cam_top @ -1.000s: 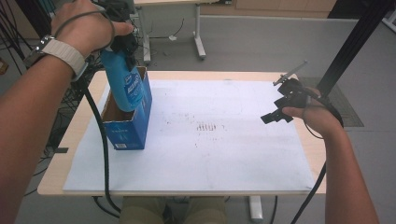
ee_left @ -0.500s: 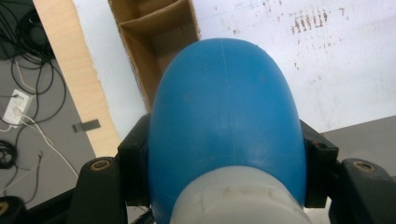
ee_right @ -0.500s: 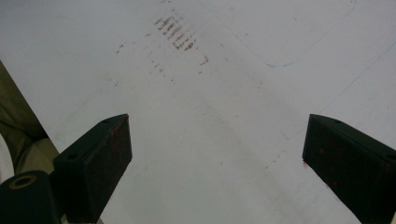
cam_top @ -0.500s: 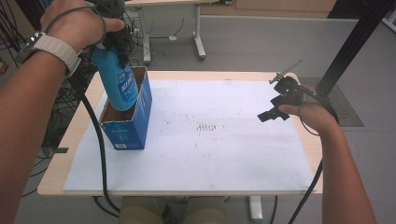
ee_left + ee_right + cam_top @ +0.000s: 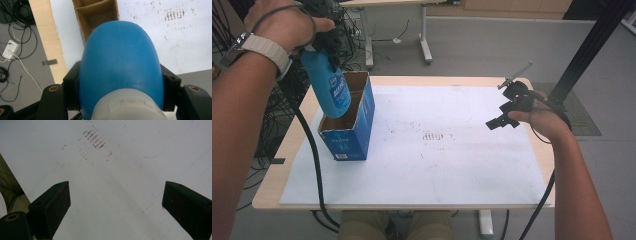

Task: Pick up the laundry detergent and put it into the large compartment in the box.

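The blue bottle [image 5: 328,85] is held tilted over the open cardboard box [image 5: 349,125] at the worktop's [image 5: 532,150] left end, its base just inside the rim; whether it is going in or coming out cannot be told. The left gripper's [image 5: 324,37] fingers [image 5: 72,82] are clamped on its shoulder from above, the forearm raised. The right gripper [image 5: 507,112] is held over the worktop's right side, fingers [image 5: 53,206] apart and empty. Next, a straight vertical path clear of the box walls would be needed.

The blue carton [image 5: 348,131] is standing alone at the bench's [image 5: 412,81] left edge, blocking that side; from its wall across to the right tool [image 5: 502,118], the white sheet [image 5: 452,165] is lying open.
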Demonstrator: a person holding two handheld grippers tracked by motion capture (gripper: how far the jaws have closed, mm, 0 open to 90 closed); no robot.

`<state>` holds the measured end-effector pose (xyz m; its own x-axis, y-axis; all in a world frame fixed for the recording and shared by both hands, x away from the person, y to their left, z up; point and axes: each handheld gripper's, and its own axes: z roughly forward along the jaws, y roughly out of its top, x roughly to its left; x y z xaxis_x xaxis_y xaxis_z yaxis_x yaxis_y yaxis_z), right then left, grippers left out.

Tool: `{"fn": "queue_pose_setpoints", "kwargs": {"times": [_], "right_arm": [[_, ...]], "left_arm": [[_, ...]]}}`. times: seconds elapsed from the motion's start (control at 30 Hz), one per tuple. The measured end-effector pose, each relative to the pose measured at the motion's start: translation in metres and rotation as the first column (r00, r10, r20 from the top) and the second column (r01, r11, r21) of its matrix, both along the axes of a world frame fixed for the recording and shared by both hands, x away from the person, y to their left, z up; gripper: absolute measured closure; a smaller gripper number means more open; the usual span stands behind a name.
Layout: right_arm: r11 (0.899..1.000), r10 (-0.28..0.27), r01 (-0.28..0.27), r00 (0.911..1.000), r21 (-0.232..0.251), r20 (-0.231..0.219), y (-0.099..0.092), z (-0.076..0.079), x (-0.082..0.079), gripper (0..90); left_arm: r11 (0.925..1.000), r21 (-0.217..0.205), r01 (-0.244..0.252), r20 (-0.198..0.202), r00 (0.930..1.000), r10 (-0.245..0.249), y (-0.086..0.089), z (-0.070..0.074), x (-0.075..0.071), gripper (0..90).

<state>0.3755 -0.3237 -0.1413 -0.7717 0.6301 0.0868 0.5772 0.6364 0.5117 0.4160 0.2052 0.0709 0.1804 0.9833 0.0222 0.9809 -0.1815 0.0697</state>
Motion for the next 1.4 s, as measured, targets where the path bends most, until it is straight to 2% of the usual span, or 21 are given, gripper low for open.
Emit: {"fn": "queue_pose_setpoints", "kwargs": {"times": [0.8,0.9,1.4], "right_arm": [[1.000,-0.007,0.007,1.0000,0.000,-0.007,-0.005,-0.003,0.000,8.0],[1.000,-0.003,0.003,0.9999,-0.012,-0.010,-0.004,-0.003,0.001,8.0],[1.000,-0.011,0.011,0.9999,-0.007,-0.011,-0.009,-0.004,0.000,8.0]], "left_arm": [[0.9985,-0.018,-0.052,0.002,0.9986,0.052,0.013,-0.002,0.004,37.2],[0.9982,-0.019,-0.057,-0.001,0.9984,0.057,0.015,-0.003,0.005,37.3],[0.9955,-0.032,-0.090,-0.007,0.9960,0.089,0.024,-0.012,0.011,37.3]]}}
